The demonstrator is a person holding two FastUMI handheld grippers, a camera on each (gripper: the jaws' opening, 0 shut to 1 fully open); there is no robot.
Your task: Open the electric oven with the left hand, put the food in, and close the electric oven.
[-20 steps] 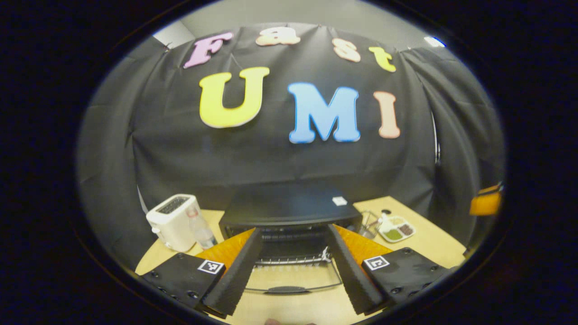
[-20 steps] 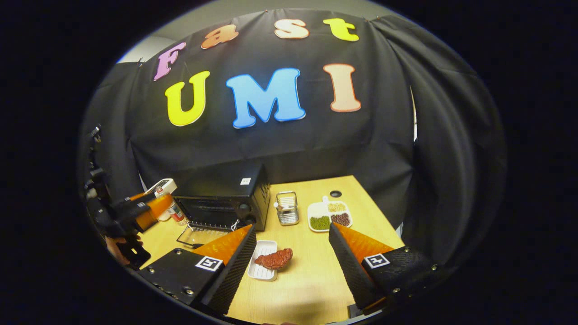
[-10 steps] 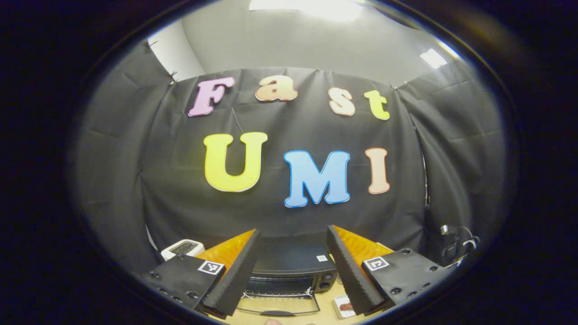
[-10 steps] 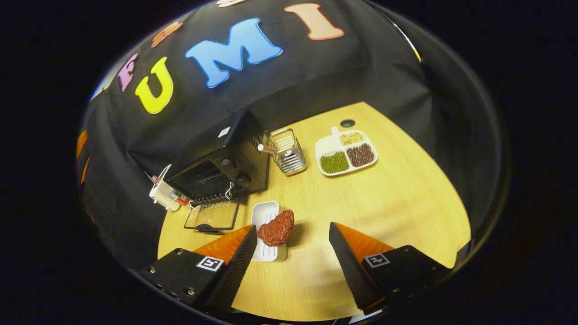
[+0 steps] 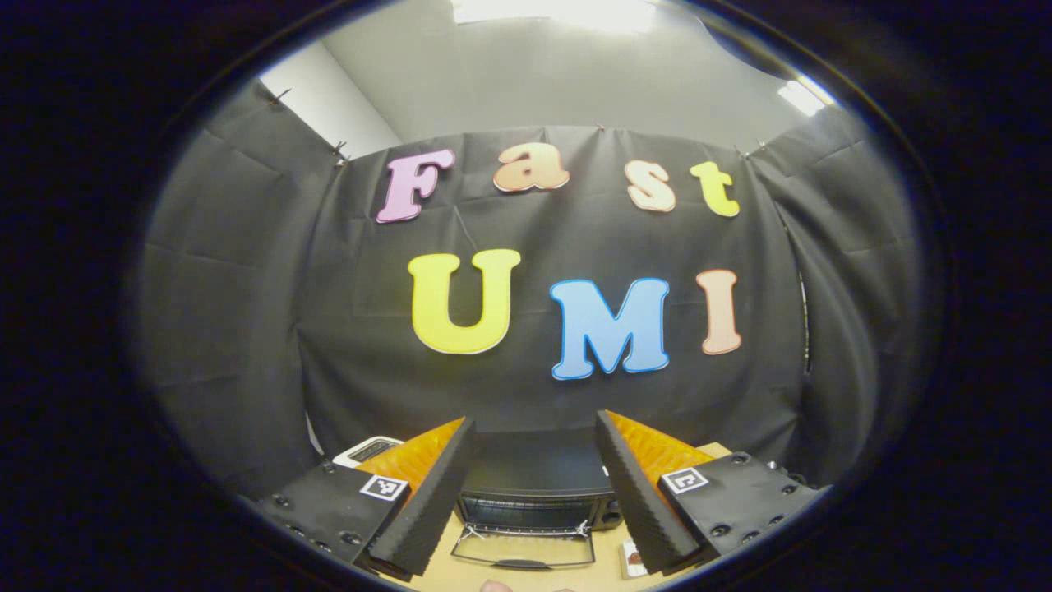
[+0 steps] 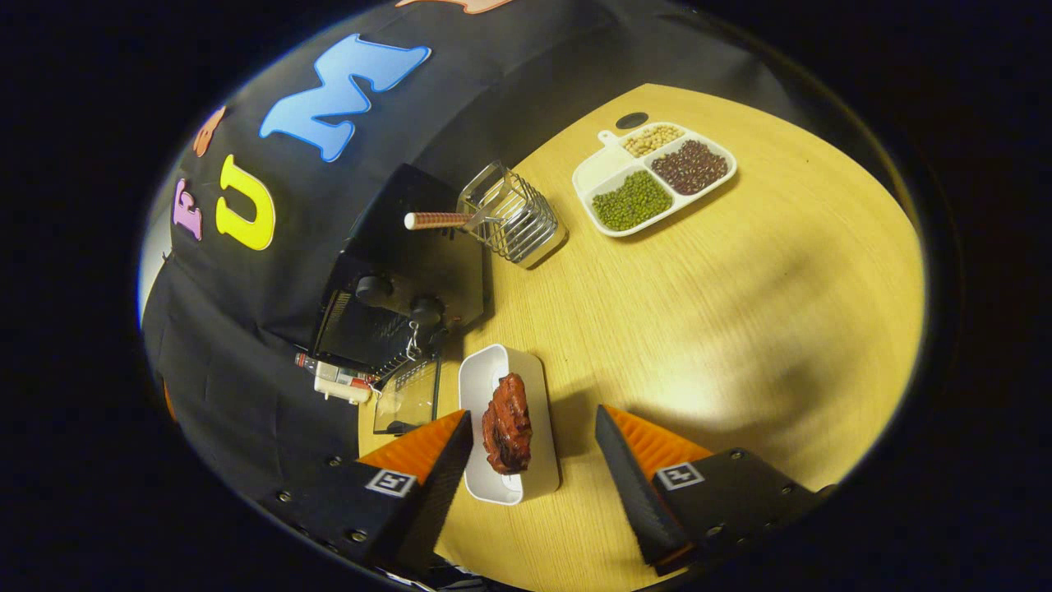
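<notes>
Oven [image 6: 394,300] door down, the right gripper [image 6: 534,460] hovers, fingers wide, over the meat [image 6: 507,421] in its tray [image 6: 485,378] (left gripper [image 5: 534,485] equally wide) — best gripped squarely across its middle.

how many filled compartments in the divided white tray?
3. In the divided white tray: green beans in the near compartment, dark red beans on the right, pale beans at the far side. The section by the handle looks empty.
</notes>
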